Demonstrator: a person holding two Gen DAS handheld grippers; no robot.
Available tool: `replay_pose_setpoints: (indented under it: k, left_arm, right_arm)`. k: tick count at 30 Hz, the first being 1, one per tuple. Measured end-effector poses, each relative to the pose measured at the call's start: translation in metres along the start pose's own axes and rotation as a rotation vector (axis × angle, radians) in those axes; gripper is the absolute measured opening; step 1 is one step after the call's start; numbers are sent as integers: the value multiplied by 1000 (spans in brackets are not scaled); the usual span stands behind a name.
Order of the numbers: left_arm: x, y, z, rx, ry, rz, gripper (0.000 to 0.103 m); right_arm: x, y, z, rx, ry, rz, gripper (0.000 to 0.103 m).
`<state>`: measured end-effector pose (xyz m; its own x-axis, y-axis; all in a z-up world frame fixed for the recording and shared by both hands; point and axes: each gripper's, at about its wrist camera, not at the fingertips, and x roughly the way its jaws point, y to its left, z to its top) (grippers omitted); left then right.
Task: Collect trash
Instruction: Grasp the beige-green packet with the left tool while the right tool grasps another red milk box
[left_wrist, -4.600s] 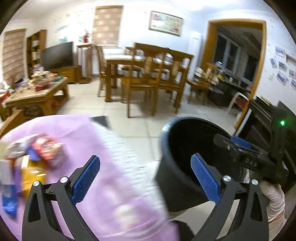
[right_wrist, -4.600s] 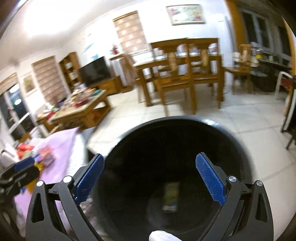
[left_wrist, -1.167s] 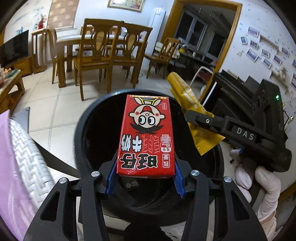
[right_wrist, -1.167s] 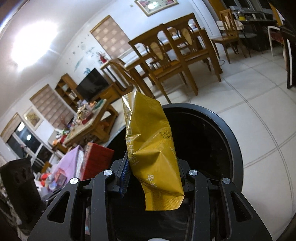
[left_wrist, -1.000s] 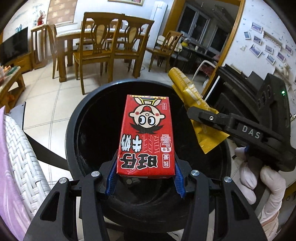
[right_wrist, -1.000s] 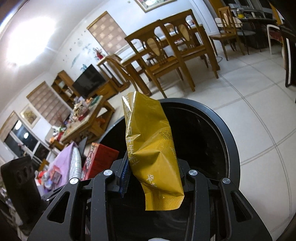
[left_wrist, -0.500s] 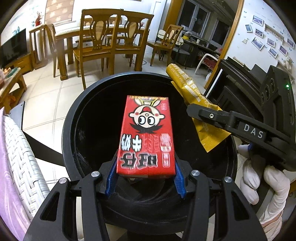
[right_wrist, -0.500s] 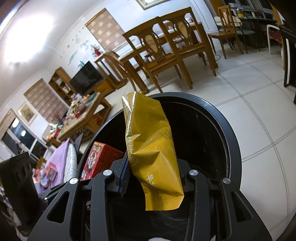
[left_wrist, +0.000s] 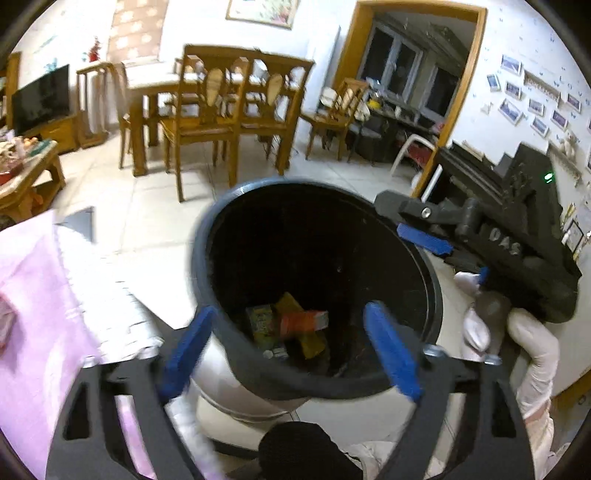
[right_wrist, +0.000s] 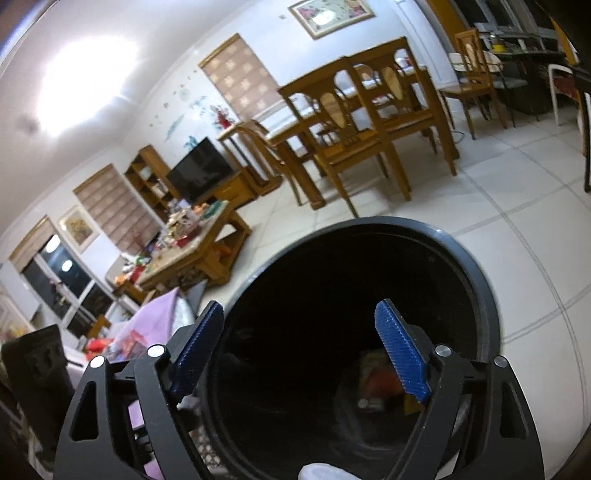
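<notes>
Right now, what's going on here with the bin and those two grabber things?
A person in white gloves is collecting trash, holding a two-finger tool in each hand over a black trash bin. The left tool and the right tool both have their jaws opening, with nothing between them. At the bottom of the bin lie a red carton, a yellow wrapper and a green packet. More clutter sits on the purple cloth beside the bin.

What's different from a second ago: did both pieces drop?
Yes. Both grippers let go: the left gripper and right gripper are opening, with nothing between their pads. The red box and yellow wrapper now lie at the bottom of the bin. The bin stayed put.
</notes>
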<state>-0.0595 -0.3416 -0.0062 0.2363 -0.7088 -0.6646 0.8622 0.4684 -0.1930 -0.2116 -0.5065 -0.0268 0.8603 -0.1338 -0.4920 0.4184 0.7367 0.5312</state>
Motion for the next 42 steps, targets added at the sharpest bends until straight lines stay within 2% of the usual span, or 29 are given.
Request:
replay_pose_setpoints:
  k: [4, 7, 11, 16, 18, 22, 26, 30, 33, 35, 38, 40, 42]
  left_arm:
    - [-44, 27, -10, -48, -77, 44, 94]
    - [-80, 62, -21, -109, -130, 92, 94]
    - [-131, 128, -42, -220, -195, 200, 94]
    - [-185, 228, -73, -407, -262, 350, 94]
    - [-196, 262, -79, -454, -262, 400, 94]
    - [-199, 312, -79, -495, -231, 448, 93]
    - [-175, 354, -66, -507, -135, 453, 92]
    - [-156, 378, -67, -491, -43, 456, 83]
    - [-153, 385, -79, -501, -13, 442, 73]
    - [-148, 390, -81, -504, 3, 426, 53]
    - [-147, 386, -86, -490, 7, 401, 39]
    - [-149, 383, -85, -479, -1, 393, 31]
    - [-151, 381, -85, -477, -13, 392, 28]
  right_arm:
    - [10, 33, -8, -74, 32, 49, 85]
    - [24, 65, -18, -140, 79, 93, 85]
    - [43, 113, -40, -236, 155, 149, 85]
    - [69, 179, -69, -371, 238, 193, 85]
    - [78, 201, -73, -400, 250, 210, 85]
    - [103, 252, -78, -483, 269, 224, 85]
    - [143, 306, -85, -582, 303, 214, 85]
    - [185, 342, -91, -668, 325, 183, 85]
    - [215, 358, -94, -711, 341, 141, 85]
    - [237, 363, -99, -737, 368, 119, 85]
    - [264, 369, -110, -767, 406, 86, 84]
    - [276, 371, -119, -773, 441, 92, 66]
    - [280, 375, -123, -775, 454, 94, 59]
